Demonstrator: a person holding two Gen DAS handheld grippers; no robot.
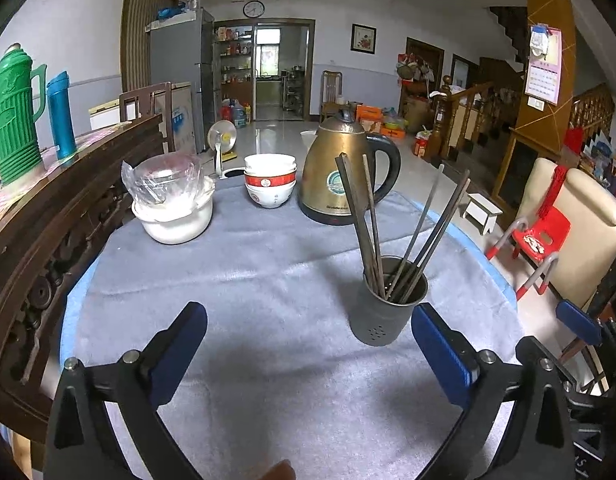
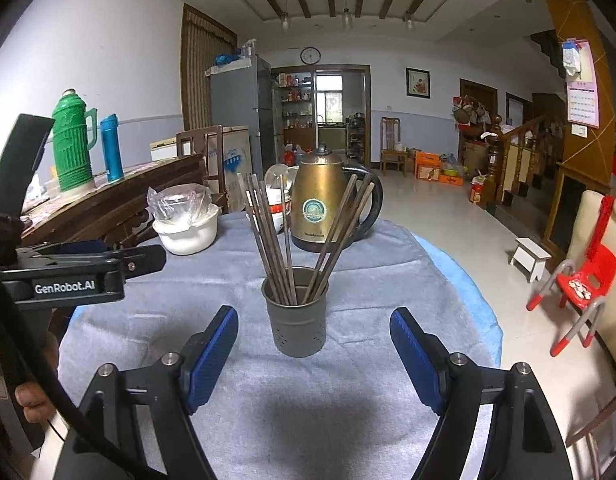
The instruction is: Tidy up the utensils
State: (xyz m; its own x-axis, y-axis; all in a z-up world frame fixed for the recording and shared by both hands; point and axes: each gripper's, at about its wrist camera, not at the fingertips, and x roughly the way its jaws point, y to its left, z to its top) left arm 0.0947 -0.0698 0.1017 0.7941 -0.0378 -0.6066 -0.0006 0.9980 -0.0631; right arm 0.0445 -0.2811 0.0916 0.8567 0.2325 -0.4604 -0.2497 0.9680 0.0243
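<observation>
A dark grey perforated utensil cup stands upright on the grey table cloth. Several dark chopsticks stand in it, fanned to both sides. My left gripper is open and empty; the cup stands just inside its right finger. My right gripper is open and empty, with the cup centred just ahead of its blue pads. The left gripper's body shows at the left of the right wrist view.
A brass electric kettle, stacked bowls and a white pot with a bagged lid stand at the table's far side. A dark wooden sideboard with a green thermos flanks the left. A red chair stands right.
</observation>
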